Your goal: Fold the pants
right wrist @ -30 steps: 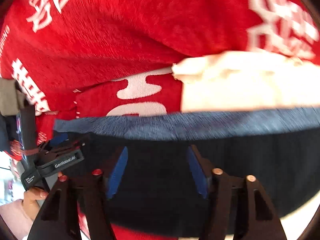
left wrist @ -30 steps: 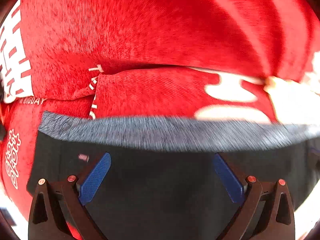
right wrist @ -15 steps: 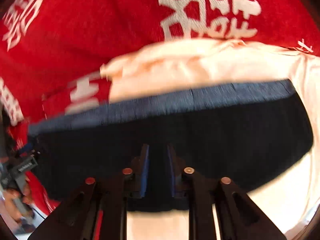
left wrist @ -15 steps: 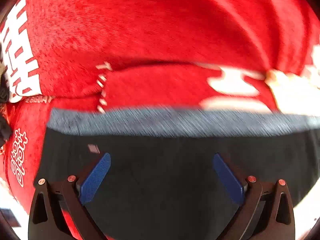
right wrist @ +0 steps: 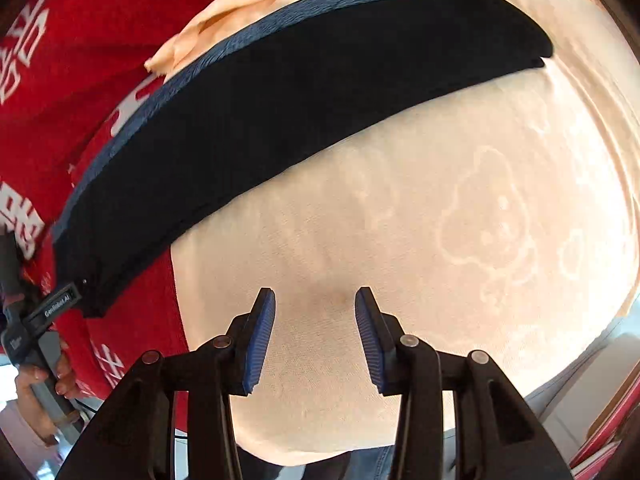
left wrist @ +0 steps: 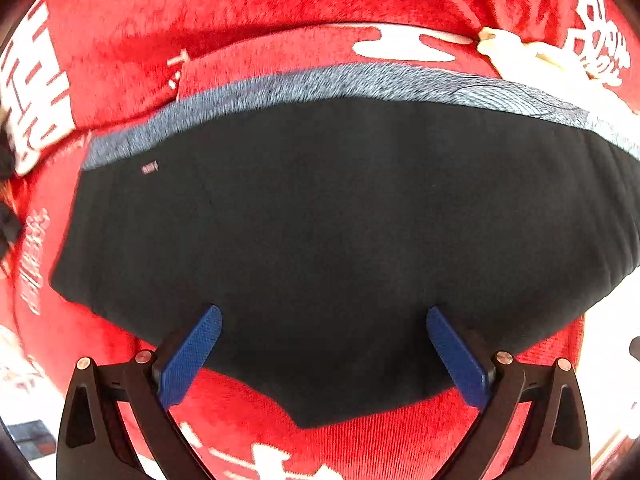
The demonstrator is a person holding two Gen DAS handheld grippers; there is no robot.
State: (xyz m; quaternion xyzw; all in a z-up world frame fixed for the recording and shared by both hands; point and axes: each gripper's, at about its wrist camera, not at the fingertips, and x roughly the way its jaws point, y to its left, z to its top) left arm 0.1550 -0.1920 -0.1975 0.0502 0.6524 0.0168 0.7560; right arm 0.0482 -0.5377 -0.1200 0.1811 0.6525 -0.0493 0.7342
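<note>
Left gripper (left wrist: 322, 340): jaws spread wide, holding nothing. The black pants (left wrist: 340, 232) lie directly ahead of its fingertips, their near edge dipping to a point between the two blue pads (left wrist: 192, 354). A second ago the garment filled the lower frame right down to the pads; now red cloth (left wrist: 360, 444) shows beneath that near edge, so this claw has backed off and risen.

Right gripper (right wrist: 316, 320): jaws parted, empty. Half a second ago they were nearly closed over the dark fabric; now the pants (right wrist: 280, 92) sit well ahead and to the left of the fingertips, and only the cream blanket (right wrist: 440, 240) with its faint bear outline lies under the claw. Reading: the right claw let go and withdrew, so a fold has probably just been laid down.

Pants, appearance: compact dark slab, flat, no loose legs visible. Grey-blue ribbed waistband (left wrist: 320, 80) along the far edge. From the right wrist view the right end shows stacked layers. It straddles the red cloth and the cream blanket. A small tag sits near the far-left corner.

At far left of the right view, a hand (right wrist: 44, 376) grips the other tool's handle.
</note>
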